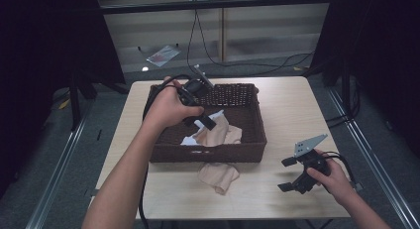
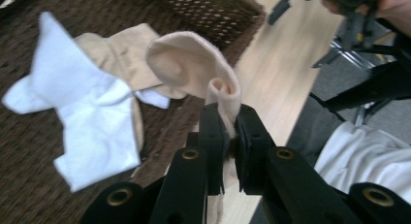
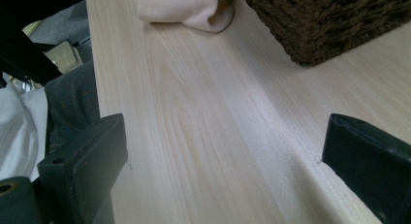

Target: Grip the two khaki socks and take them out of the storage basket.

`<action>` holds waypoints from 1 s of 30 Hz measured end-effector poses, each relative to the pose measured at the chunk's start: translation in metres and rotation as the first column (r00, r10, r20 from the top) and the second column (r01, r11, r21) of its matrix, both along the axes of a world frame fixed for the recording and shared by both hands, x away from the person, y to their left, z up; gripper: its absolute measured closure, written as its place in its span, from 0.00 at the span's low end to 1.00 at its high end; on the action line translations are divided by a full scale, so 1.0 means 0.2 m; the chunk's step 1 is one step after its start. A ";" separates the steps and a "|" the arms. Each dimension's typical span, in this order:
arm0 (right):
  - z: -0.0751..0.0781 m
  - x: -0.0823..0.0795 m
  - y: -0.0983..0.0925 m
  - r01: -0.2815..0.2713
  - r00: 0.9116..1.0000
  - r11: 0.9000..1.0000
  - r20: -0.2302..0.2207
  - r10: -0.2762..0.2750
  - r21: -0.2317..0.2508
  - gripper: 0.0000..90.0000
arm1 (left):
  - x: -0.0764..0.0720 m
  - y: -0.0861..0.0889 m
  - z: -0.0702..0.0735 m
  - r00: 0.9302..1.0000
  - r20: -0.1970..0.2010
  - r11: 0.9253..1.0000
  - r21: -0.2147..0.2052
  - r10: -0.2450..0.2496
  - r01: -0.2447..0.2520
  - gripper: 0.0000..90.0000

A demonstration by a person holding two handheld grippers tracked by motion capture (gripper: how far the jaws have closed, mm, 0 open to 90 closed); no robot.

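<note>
Wood table (image 1: 277,110) w/ dark wicker basket (image 1: 250,122). Left gripper (image 2: 231,132) sits over the basket, jaws pinched on a beige sock (image 2: 194,64) that drapes over the front rim onto the table. A white sock (image 2: 82,112), maybe two, lies inside. Right gripper (image 1: 292,174) hovers near the table's right front, jaws wide apart, holding nothing.

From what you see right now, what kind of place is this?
Probably a recording booth or lab: a light wooden table between black curtains, cables on the grey floor, a wicker basket as a prop.
</note>
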State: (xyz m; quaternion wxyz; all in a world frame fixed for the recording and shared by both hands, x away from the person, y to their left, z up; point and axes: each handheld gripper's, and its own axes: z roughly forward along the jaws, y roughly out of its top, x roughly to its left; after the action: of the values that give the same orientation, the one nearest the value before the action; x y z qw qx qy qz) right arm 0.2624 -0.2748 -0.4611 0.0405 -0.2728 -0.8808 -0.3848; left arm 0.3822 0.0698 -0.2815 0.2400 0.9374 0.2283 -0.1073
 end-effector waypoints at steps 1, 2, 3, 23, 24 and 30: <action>0.00 0.00 0.00 0.000 1.000 1.000 0.001 0.000 -0.002 0.02 | -0.01 0.00 0.00 1.000 0.003 1.000 -0.006 -0.005 0.005 0.93; 0.00 0.00 0.00 -0.001 1.000 1.000 0.001 0.001 -0.004 0.02 | -0.02 -0.01 0.00 1.000 0.007 1.000 -0.011 -0.008 0.008 0.93; 0.00 0.00 0.00 0.000 1.000 1.000 0.000 0.000 -0.003 0.02 | -0.03 -0.01 0.00 1.000 0.005 1.000 -0.009 -0.013 0.013 0.92; 0.00 0.01 0.01 -0.008 1.000 1.000 0.001 0.008 0.001 0.02 | -0.18 -0.09 -0.10 0.992 -0.007 0.991 -0.029 -0.128 0.128 0.92; 0.00 0.01 0.01 -0.008 1.000 1.000 0.001 0.008 0.002 0.02 | -0.19 -0.09 -0.11 0.992 -0.005 0.991 -0.029 -0.128 0.128 0.92; 0.00 0.01 0.01 -0.009 1.000 1.000 0.004 0.009 0.002 0.02 | -0.20 -0.10 -0.17 0.989 0.010 0.988 -0.028 -0.150 0.150 0.80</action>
State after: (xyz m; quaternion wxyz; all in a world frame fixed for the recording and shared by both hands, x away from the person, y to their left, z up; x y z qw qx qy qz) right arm 0.2648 -0.2734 -0.4618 0.0410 -0.2681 -0.8817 -0.3862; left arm 0.3427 0.0490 -0.3160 0.2453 0.9489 0.1547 -0.1248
